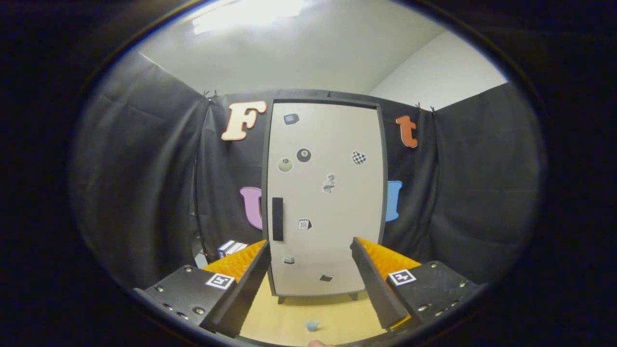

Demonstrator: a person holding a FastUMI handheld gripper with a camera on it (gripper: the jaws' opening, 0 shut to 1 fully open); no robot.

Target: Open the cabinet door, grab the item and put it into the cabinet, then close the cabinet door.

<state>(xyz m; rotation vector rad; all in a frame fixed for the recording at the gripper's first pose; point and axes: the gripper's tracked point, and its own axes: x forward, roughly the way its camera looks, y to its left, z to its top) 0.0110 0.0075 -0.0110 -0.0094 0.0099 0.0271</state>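
Gripper view: gripper [309,250] fingers stood spread wide, nothing between them. Small pale-blue item [312,326] lay on wooden tabletop [337,313], low between fingers, touching neither. Beyond fingers, white cabinet [326,202] stood with door closed, dark handle [277,219] near its left edge, stickers on door.

Tall pale cabinet [325,197] with dark frame, standing upright on short legs on a light wooden surface against the booth's black cloth, beyond the fingers. Door shut, flat front dotted with small stickers. Dark vertical handle [277,219] near the door's left edge, about mid-height. Small pale blue item [312,326] lying on the wood well in front of the cabinet, low between the fingers, touching neither.
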